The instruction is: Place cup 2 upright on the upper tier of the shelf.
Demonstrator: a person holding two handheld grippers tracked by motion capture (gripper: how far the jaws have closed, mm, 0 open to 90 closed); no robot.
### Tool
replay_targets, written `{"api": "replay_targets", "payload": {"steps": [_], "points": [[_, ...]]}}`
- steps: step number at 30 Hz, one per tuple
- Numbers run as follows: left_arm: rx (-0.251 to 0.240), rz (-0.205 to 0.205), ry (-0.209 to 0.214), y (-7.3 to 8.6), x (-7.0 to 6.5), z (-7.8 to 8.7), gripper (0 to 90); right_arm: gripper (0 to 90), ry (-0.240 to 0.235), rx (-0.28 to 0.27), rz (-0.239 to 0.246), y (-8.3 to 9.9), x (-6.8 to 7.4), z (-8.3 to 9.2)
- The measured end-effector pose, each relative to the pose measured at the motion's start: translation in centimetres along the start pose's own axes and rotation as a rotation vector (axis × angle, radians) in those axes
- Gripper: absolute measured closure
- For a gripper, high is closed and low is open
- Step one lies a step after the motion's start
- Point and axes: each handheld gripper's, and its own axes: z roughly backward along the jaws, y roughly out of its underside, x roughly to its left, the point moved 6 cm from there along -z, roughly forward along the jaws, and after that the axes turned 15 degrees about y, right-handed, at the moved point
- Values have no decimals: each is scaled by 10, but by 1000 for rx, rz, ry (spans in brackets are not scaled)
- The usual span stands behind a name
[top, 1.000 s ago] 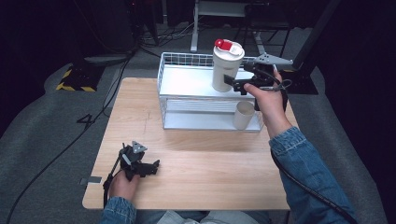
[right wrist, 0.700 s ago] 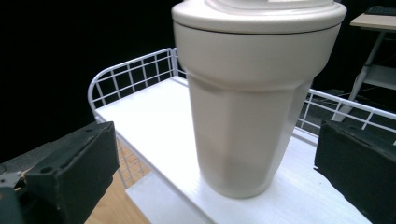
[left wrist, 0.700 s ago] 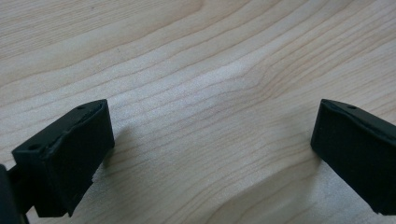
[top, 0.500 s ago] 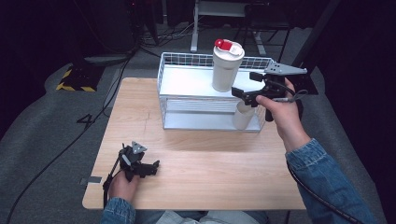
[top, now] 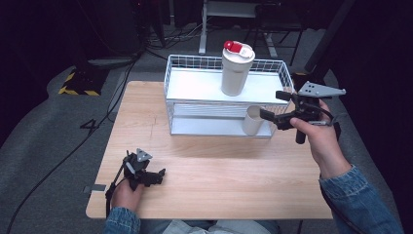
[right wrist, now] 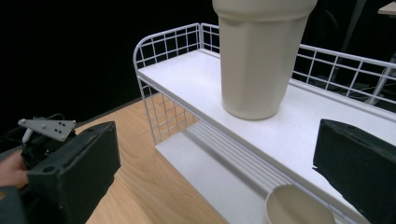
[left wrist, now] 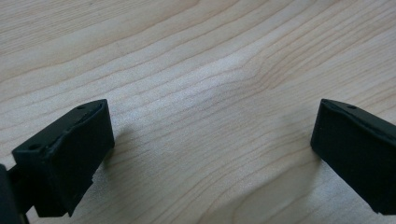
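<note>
While the right gripper [top: 271, 104] hangs in the air off the right end of the wire rack [top: 195, 66], its jaws stand wide apart w/ nothing between them. Jaws point left toward the rack; the right hand [top: 319, 139] grips the handle from below, denim sleeve [top: 358, 202] trailing to the btm edge of the high view.

Ref. tall cream tumbler [top: 236, 70] w/ red cap [top: 234, 47]: upright on the rack's top shelf [top: 195, 87], right of centre, near the back rail. Not touched by either gripper. Right gripper view: tumbler body [right wrist: 264, 56] sits centre-top, standing free on the white shelf surface [right wrist: 187, 79]; both black jaws flank it at the frame's lower corners, well short of it.

Small cream cup [top: 253, 120]: upright on the lower shelf, at the right end, just beside the right gripper's lower jaw tip; contact cannot be confirmed. Right gripper view shows its open rim [right wrist: 299, 205] at btm, below the top shelf edge.

Left gripper [top: 158, 175]: resting on the wooden table [top: 219, 165] at the near-left corner, held by the left hand [top: 127, 191]. Left gripper view: jaws spread wide, empty, only bare wood grain [left wrist: 210, 93] between them.

Grippers are well apart from each other.
</note>
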Motion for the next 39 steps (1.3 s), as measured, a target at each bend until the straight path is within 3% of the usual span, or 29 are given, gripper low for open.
{"api": "replay_targets", "payload": {"steps": [5, 13, 25, 30, 39], "points": [[0, 0, 0, 0, 0, 0, 0, 7, 2, 16, 20, 13, -1, 14], [-3, 2, 0, 0, 0, -1, 0, 10, -16, 51, 8, 49, 0, 29], [-4, 1, 0, -1, 0, -1, 0, 10, -6, 124, 1, 107, -3, 29], [-3, 0, -1, -1, 0, -1, 0, 11, 10, 161, -22, 130, -9, 28], [-3, 1, 0, -1, 0, -1, 0, 18, 28, 214, -29, 164, -13, 23]]}}
